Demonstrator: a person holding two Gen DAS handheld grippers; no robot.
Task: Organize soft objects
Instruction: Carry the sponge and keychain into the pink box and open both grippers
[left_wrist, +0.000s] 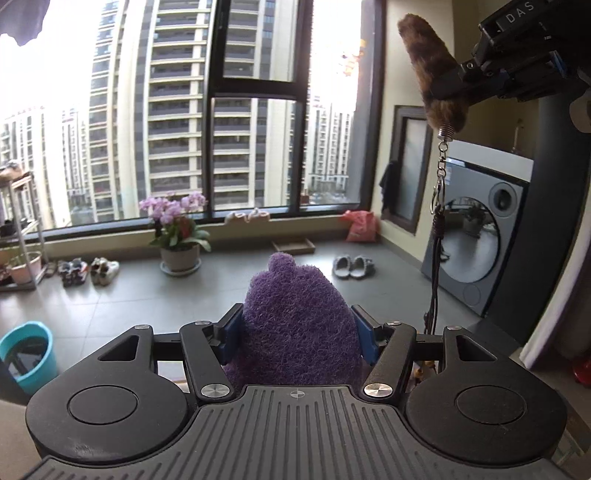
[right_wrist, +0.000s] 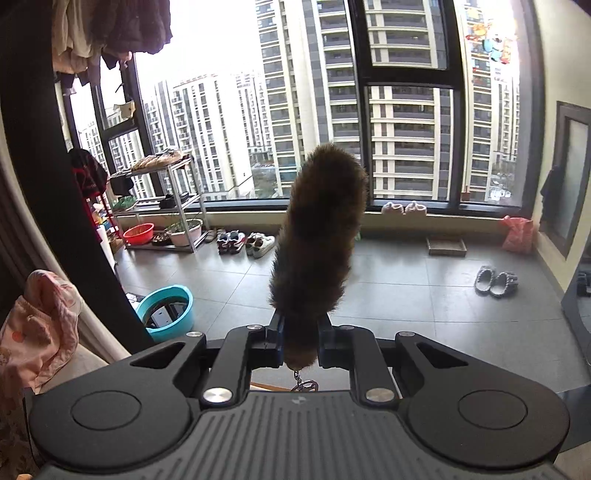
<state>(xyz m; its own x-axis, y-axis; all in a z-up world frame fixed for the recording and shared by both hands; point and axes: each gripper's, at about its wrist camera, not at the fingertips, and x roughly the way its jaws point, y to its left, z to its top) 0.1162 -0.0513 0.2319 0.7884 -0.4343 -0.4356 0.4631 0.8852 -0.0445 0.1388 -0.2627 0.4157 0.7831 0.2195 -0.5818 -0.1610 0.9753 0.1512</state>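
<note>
The left gripper pinches a purple plush toy between its jaws. The right gripper grips a brown fur keychain, whose long axis points forward. No container for them is visible.

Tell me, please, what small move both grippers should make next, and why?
Probably carry both toys toward wherever they are stored: the left gripper is clamped on the purple plush, the right gripper on the brown furry keychain, both held in mid-air with no container visible nearby.
</note>
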